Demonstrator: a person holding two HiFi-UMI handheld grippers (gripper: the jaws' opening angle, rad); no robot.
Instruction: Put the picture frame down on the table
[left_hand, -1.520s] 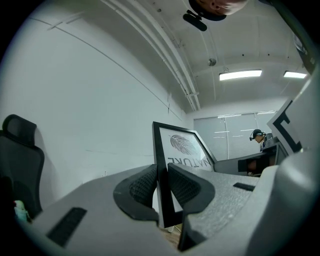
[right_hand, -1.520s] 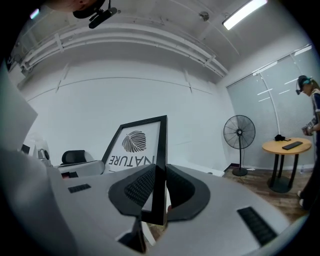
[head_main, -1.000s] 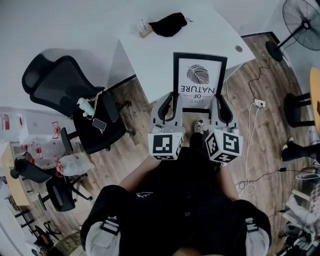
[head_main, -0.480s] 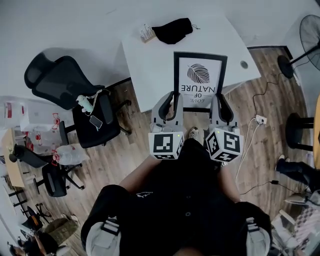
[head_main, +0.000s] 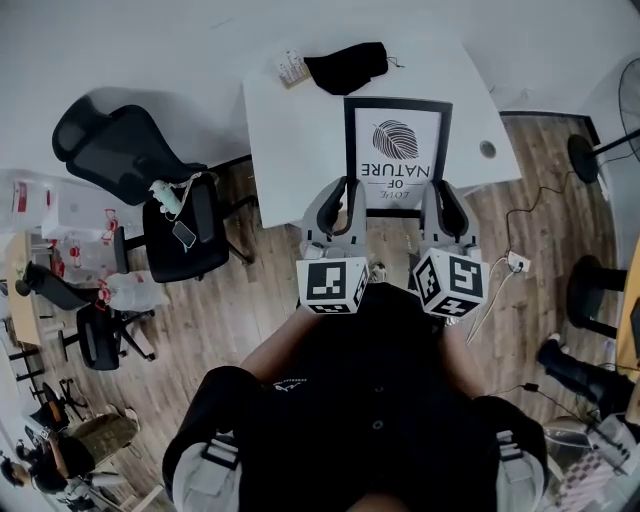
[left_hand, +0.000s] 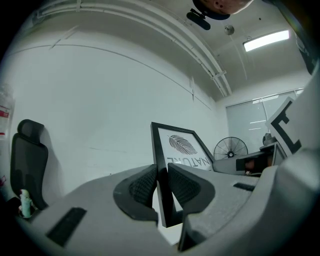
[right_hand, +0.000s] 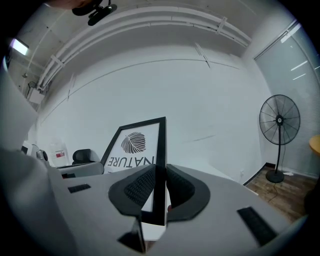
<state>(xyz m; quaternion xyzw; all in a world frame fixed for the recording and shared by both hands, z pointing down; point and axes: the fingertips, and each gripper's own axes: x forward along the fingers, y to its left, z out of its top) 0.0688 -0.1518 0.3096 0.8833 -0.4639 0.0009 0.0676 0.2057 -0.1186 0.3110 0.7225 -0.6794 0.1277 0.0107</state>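
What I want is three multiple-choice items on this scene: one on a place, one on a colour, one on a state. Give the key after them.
1. Where does the cloth lie?
A) on the table
B) on a chair
C) on the floor

2. What colour is the border of the frame?
A) white
B) black
C) red

3. What state is the left gripper in?
A) open and empty
B) shut on the frame
C) shut on the cloth

Key:
1 A: the head view shows it on the white top, near the far edge.
2 B: a black border rings the white print.
3 B: in the left gripper view its jaws press both sides of the frame's edge.
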